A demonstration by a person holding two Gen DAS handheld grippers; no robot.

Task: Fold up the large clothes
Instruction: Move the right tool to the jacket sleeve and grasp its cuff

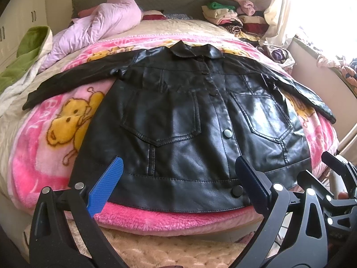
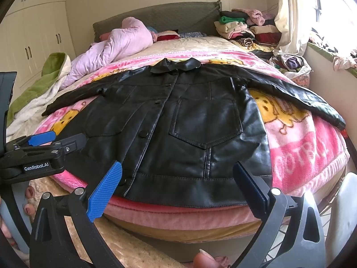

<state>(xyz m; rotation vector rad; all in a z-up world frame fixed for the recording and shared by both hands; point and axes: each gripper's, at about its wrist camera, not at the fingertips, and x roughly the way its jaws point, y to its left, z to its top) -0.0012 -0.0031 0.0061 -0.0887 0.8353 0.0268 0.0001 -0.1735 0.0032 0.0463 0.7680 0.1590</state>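
A black leather jacket (image 1: 178, 116) (image 2: 200, 122) lies flat on a pink cartoon blanket (image 1: 55, 134) (image 2: 301, 147), front up and buttoned, with both sleeves spread sideways and the collar far from me. My left gripper (image 1: 178, 185) hovers open over the hem near the bed's front edge, nothing between its blue pads (image 1: 107, 185). My right gripper (image 2: 178, 189) is open too, just before the hem on the jacket's right half. Each gripper shows in the other's view: the right one (image 1: 323, 172) at the lower right, the left one (image 2: 58, 139) at the left.
A crumpled lilac quilt (image 1: 100, 24) and a green-and-white blanket (image 2: 44, 82) lie at the bed's left. Stacked folded clothes (image 2: 241, 29) sit at the back right by a curtain (image 2: 290, 17). A beige fluffy rug (image 1: 156, 245) covers the floor before the bed.
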